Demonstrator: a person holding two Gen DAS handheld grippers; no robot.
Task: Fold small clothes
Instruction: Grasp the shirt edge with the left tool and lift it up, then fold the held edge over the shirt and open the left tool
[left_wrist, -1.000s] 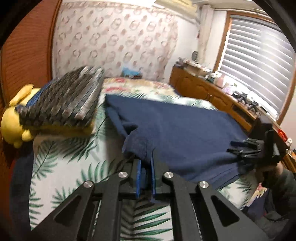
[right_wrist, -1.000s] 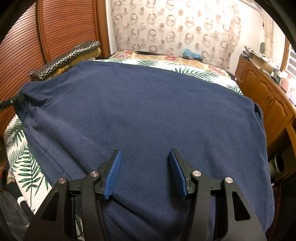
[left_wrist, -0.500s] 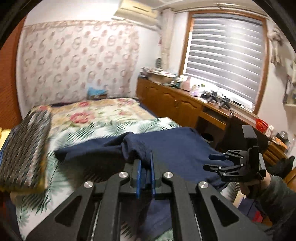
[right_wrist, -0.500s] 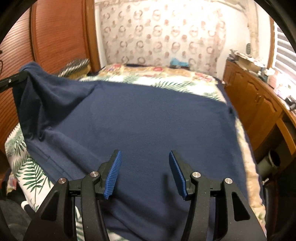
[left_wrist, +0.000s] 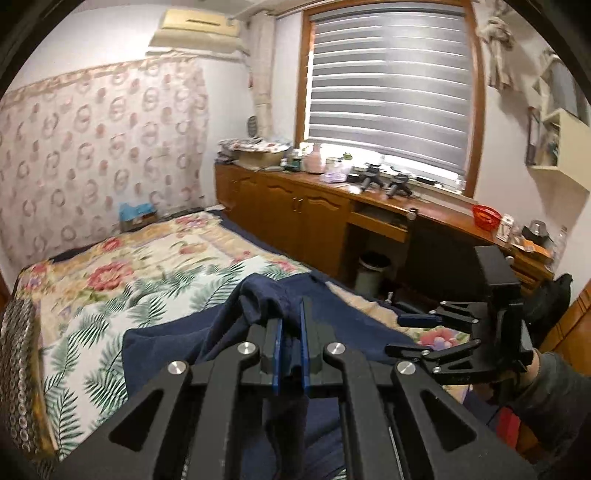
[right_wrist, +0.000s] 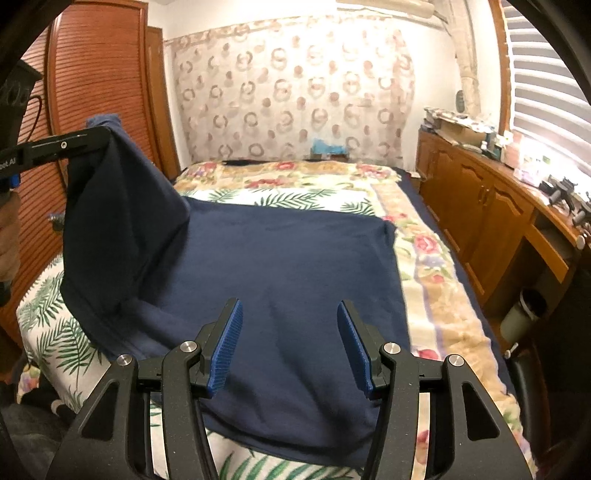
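Observation:
A navy blue garment lies spread on the bed's leaf-print cover. My left gripper is shut on one edge of the garment and holds it raised, so the cloth hangs from it in a steep fold; it shows at the far left of the right wrist view. My right gripper is open and empty, low over the near edge of the garment. It also shows at the right of the left wrist view.
A wooden cabinet and desk with clutter on top run along the bed's right side under the window. A small bin stands below the desk. A patterned cushion lies at the bed's left. Wooden slatted doors stand behind.
My left gripper has lifted the garment's edge higher and carried it across toward the right side, folding the cloth over. My right gripper stayed open above the near edge.

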